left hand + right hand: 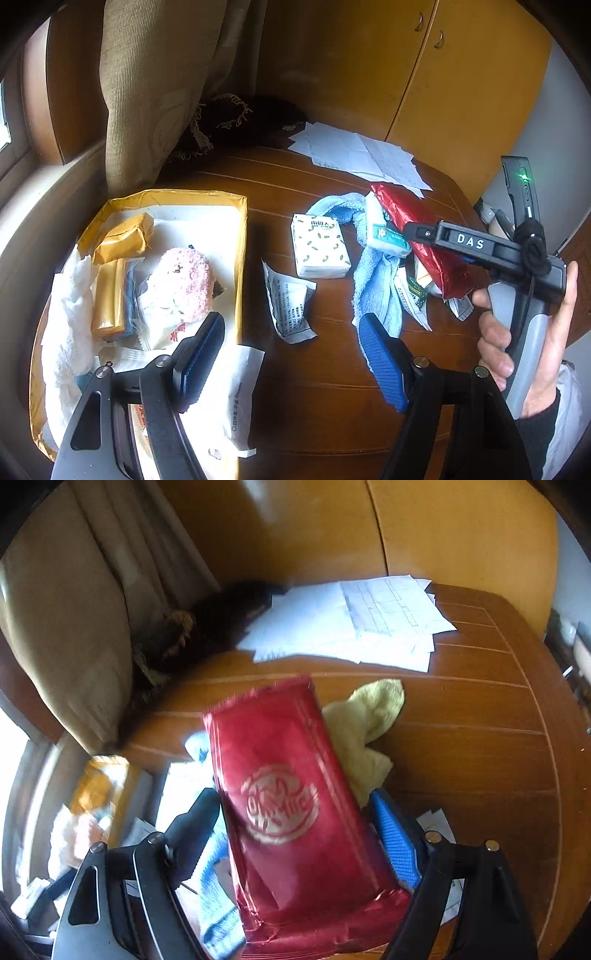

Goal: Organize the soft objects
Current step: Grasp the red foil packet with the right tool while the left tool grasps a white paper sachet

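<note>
A yellow box (242, 258) at the left holds a pink plush (188, 280), yellow packs and a white towel (70, 325). My left gripper (291, 356) hangs open beside the box, with only tabletop between its fingers. On the table lie a patterned tissue pack (319, 245), a second tissue pack (380, 229), a blue towel (373, 280) and a red foil pack (417, 218). My right gripper (291, 812) straddles the red foil pack (288, 782) with its jaws wide and a gap on the right side. A yellow cloth (369, 716) lies behind the pack.
White papers (362, 155) are spread at the table's back, next to a dark fringed cloth (240, 118) and a beige curtain (147, 92). A crumpled packet (290, 302) and a white plastic bag (229, 387) lie near the box. A hand (517, 332) holds the right gripper.
</note>
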The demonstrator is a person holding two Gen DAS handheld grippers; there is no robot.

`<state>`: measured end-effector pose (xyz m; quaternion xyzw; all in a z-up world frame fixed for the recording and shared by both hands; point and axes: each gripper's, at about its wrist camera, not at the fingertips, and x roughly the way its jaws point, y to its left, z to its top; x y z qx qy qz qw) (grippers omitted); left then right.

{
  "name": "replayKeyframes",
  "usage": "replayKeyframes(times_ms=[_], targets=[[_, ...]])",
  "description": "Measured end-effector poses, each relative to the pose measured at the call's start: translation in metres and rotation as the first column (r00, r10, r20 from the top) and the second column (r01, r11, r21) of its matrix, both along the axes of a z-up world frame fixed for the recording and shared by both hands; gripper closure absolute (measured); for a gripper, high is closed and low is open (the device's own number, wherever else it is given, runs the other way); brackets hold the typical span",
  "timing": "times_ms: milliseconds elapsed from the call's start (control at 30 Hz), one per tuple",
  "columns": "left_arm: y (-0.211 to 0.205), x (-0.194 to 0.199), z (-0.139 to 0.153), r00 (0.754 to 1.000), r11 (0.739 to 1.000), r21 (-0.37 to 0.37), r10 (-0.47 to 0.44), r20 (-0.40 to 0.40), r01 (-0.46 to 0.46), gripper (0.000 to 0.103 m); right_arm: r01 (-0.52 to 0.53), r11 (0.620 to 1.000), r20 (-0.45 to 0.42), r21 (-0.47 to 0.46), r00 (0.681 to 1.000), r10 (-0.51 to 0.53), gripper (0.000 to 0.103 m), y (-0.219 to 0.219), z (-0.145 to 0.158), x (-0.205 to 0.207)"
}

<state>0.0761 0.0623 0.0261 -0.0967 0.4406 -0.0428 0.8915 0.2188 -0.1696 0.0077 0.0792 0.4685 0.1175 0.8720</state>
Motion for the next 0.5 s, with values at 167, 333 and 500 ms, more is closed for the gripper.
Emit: replayKeyframes(times_ms=[167, 333, 500], targets=[[-0.004, -0.004, 0.002, 1.000, 1.000, 0.019, -0.018, 0.003, 0.018, 0.025, 0.068, 0.997, 0.033, -0.047, 0.997, -0.066, 0.033, 0.001, 0.002, -0.019], [-0.009, -0.006, 0.001, 1.000, 1.000, 0.028, 0.004, 0.012, -0.004, 0.025, 0.126, 0.992, 0.100, 0.027, 0.987, -0.128, 0.041, -0.012, 0.005, -0.054], [-0.017, -0.009, -0.003, 1.000, 1.000, 0.010, 0.013, 0.009, -0.013, 0.025, 0.122, 0.981, 0.143, 0.154, 0.979, -0.144, 0.042, -0.027, -0.002, -0.079]])
